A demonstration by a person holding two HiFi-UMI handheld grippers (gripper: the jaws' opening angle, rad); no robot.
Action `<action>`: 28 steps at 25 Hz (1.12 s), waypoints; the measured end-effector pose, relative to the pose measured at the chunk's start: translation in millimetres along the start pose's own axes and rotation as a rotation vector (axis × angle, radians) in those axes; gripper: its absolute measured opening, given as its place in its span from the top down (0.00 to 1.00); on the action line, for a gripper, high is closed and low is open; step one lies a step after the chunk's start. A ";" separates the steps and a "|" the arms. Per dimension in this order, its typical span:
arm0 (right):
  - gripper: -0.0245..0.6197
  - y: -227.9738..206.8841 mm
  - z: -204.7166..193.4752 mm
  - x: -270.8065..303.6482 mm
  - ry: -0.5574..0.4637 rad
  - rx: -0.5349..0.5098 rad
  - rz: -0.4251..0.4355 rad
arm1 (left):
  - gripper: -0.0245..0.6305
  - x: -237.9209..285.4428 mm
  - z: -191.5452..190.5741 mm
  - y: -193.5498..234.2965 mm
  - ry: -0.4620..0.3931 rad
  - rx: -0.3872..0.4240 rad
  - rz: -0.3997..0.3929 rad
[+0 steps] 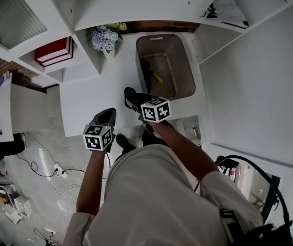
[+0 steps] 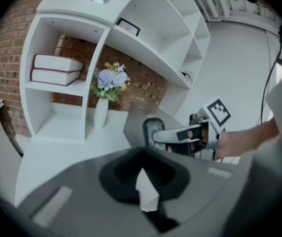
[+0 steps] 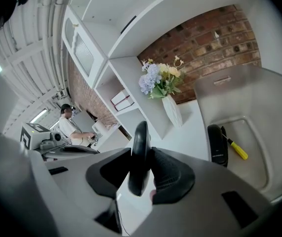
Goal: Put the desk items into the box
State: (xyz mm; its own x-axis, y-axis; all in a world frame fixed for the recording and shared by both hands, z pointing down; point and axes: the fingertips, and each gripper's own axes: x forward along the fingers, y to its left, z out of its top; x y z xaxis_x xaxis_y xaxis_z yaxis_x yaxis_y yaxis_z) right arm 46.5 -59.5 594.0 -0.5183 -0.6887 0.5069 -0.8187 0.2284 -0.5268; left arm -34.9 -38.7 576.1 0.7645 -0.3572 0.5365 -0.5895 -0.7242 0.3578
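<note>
Right gripper [image 3: 143, 174]: clamps a smooth black oval item [image 3: 139, 137] — thin, edge-on.
Left gripper [image 2: 148, 197]: pinches a faceted white wedge [image 2: 145, 185], perhaps paper.
Box [image 1: 184, 60]: grey tub, rounded corners.

Bright even light; fisheye bending, dark vignetted edges, blurred foreground.

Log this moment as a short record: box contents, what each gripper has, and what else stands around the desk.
box: grey, open-topped, at the back right of the desk
in box: yellow-handled screwdriver; black bar-shaped item
right gripper: tongs shut on a black oval object, near the box's front left corner
left gripper: beside the right one, over the desk's near edge; grip unclear
also on desk: white vase of flowers, left of the box
shelf: red books
</note>
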 end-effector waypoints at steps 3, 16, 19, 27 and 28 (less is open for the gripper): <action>0.77 -7.4 7.6 -9.2 -0.013 0.006 -0.004 | 0.96 7.6 6.9 -7.8 0.000 0.011 -0.010; 0.77 -28.7 50.0 -49.8 -0.084 0.055 0.023 | 0.96 46.4 39.2 -39.6 -0.006 0.058 -0.040; 0.77 -44.9 56.6 -59.6 -0.094 0.083 0.014 | 0.96 56.2 46.0 -47.7 -0.010 0.061 -0.045; 0.77 -78.0 75.0 -74.4 -0.108 0.109 0.007 | 0.96 81.8 57.7 -59.7 -0.011 0.053 -0.047; 0.77 -82.2 77.5 -75.5 -0.108 0.114 0.008 | 0.96 84.7 58.7 -60.8 -0.010 0.052 -0.045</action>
State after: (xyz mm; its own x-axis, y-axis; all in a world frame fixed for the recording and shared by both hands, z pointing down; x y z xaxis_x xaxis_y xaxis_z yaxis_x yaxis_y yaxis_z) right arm 172.0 -79.6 546.2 -0.4901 -0.7587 0.4292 -0.7781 0.1588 -0.6077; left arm 81.0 -59.6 554.9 0.7929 -0.3293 0.5128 -0.5401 -0.7694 0.3411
